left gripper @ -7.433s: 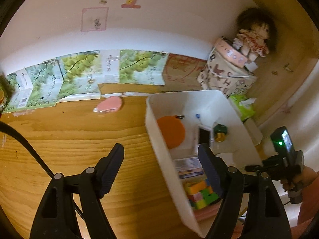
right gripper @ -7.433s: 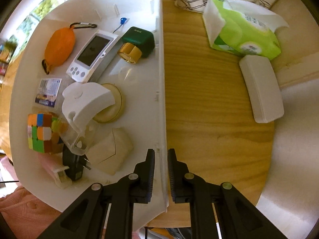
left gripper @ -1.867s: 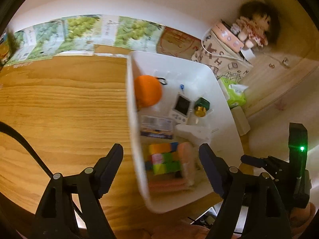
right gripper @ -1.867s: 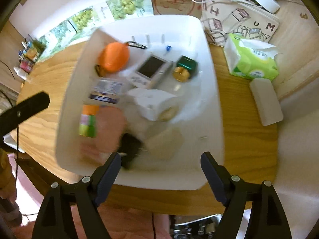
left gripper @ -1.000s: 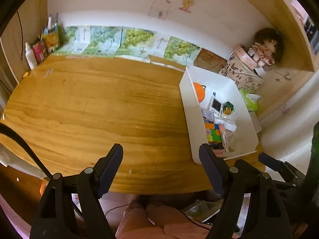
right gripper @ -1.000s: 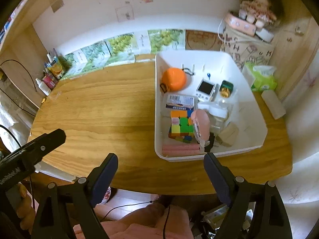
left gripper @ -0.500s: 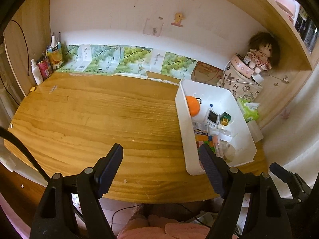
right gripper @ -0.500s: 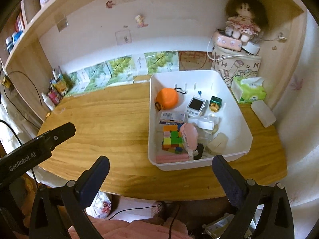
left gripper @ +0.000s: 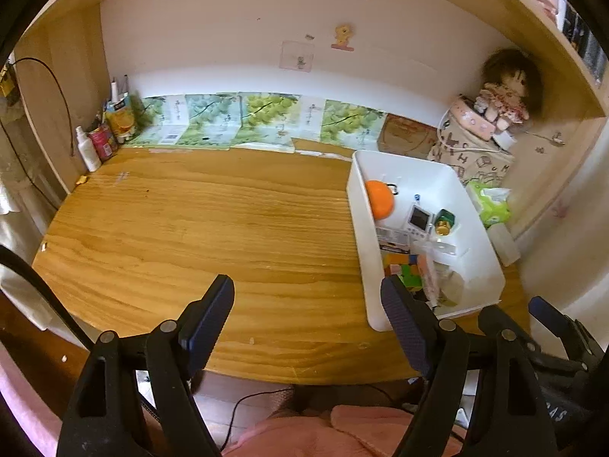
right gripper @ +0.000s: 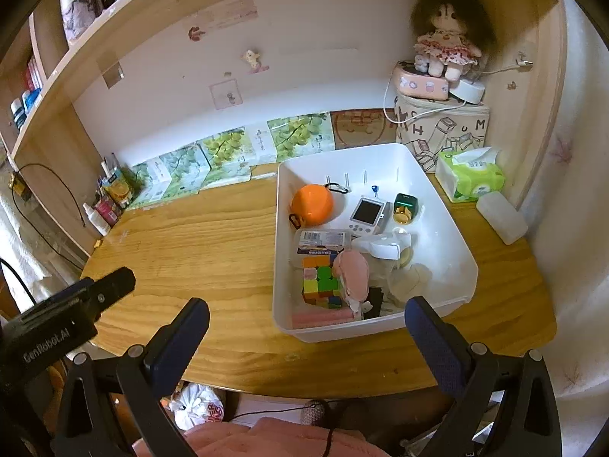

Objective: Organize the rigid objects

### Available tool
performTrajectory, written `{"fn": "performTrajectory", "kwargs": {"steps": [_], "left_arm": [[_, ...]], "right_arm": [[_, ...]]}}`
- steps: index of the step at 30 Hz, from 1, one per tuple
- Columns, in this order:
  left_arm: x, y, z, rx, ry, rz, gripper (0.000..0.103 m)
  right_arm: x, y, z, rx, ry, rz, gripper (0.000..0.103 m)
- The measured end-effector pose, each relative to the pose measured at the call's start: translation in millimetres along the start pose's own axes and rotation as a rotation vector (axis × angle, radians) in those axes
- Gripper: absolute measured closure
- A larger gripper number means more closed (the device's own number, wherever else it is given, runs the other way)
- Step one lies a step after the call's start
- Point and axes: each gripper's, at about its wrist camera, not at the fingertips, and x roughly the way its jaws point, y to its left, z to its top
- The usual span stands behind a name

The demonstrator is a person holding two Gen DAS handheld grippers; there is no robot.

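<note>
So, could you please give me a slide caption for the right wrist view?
Open right tool above the desk edge, facing a white bin filled with small objects.

This is a home, most likely a child's room or study corner. A wooden desk (right gripper: 213, 251) is built into a shelf alcove, with cartoon stickers (right gripper: 253, 59) on the white wall behind it. A rag doll (right gripper: 447, 43) sits on a printed storage bag (beside a tissue pack (right gripper: 474, 177)), and books (right gripper: 32, 76) line the shelf above.
</note>
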Motion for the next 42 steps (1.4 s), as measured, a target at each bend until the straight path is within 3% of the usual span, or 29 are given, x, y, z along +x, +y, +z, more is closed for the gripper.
{"fn": "performTrajectory", "kwargs": {"steps": [14, 20, 32, 42], "left_arm": [[-3.4, -4.5, 2.3, 0.021, -0.101, 0.093, 0.021], [-11.5, -0.7, -3.1, 0.009, -0.129, 0.061, 0.001], [-8.6, 1.2, -8.5, 0.011, -0.114, 0.121, 0.001], [0.6, -8.3, 2.0, 0.086, -0.114, 0.103, 0.001]], "right_arm": [[-0.4, 7.5, 3.7, -0.092, -0.019, 0.008, 0.0], [7.3, 11.9, 4.7, -0.106, 0.01, 0.03, 0.0], [16.8, 15.3, 3.2, -0.091, 0.05, 0.054, 0.0], [22.6, 18.9, 7.5, -0.085, 0.055, 0.035, 0.0]]}}
